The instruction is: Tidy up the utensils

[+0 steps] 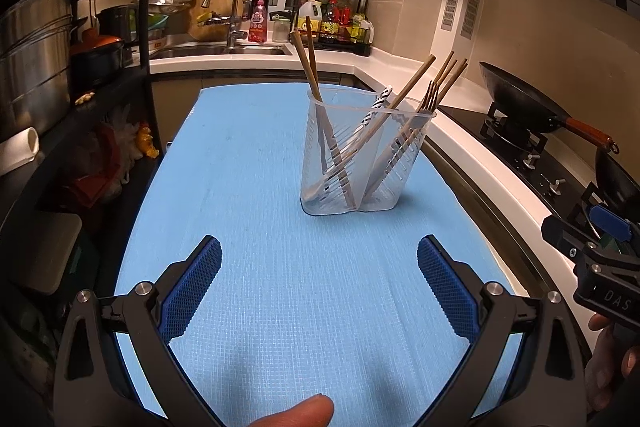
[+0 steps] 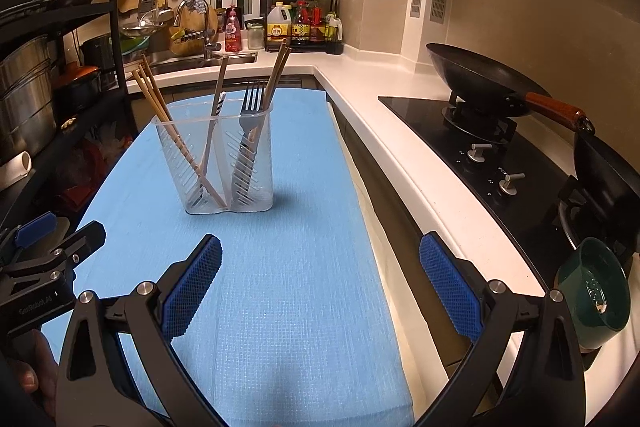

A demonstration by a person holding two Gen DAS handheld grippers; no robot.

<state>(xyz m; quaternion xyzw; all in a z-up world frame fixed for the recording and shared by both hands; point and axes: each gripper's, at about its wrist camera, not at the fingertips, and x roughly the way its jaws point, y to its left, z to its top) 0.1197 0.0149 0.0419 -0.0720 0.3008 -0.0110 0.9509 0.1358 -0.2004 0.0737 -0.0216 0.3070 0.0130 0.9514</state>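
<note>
A clear plastic utensil holder (image 1: 360, 163) (image 2: 224, 163) with two compartments stands upright on the blue mat (image 1: 256, 211) (image 2: 304, 227). It holds several wooden chopsticks (image 1: 310, 67) (image 2: 152, 95), a grey fork (image 2: 250, 107) (image 1: 429, 95) and a utensil with a striped handle (image 1: 378, 103) (image 2: 219, 103). My left gripper (image 1: 320, 263) is open and empty, above the mat short of the holder. My right gripper (image 2: 320, 259) is open and empty, above the mat's right edge, nearer than the holder.
A black wok (image 2: 480, 83) (image 1: 520, 99) with a wooden handle sits on the gas stove (image 2: 480, 143) to the right. A green cup (image 2: 592, 291) stands at the counter's right. A black rack with pots (image 1: 36, 67) stands left. Sink (image 1: 216, 49) and condiment bottles (image 2: 304, 23) lie behind.
</note>
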